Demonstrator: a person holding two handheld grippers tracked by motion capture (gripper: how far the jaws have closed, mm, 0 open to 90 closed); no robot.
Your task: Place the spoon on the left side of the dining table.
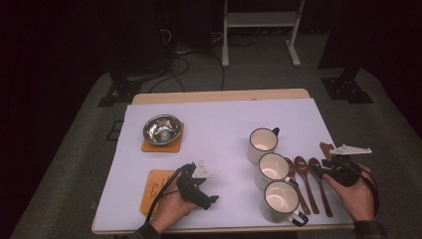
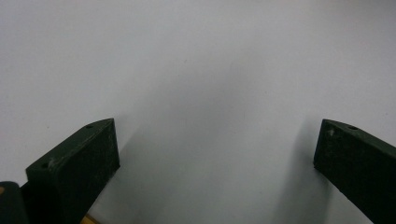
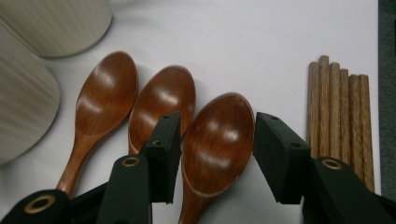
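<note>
Three brown wooden spoons lie side by side on the white table cover [image 1: 219, 124]. My right gripper [image 3: 217, 126] hangs low over the rightmost spoon [image 3: 217, 161], its open jaws standing either side of the bowl, close to its edges. In the high view the right gripper [image 1: 321, 169] sits at the table's right, by that spoon [image 1: 323, 194]. My left gripper [image 1: 211, 200] rests near the front edge, left of centre. In its own view the left gripper [image 2: 215, 126] stands wide open over bare white cover.
Three white mugs [image 1: 262, 142] [image 1: 272, 167] [image 1: 280, 199] stand in a row left of the spoons. A bundle of wooden chopsticks [image 3: 338, 112] lies right of them, near the table edge. A steel bowl [image 1: 161, 129] sits on a coaster [image 1: 149, 147]; another coaster [image 1: 157, 189] lies by my left hand.
</note>
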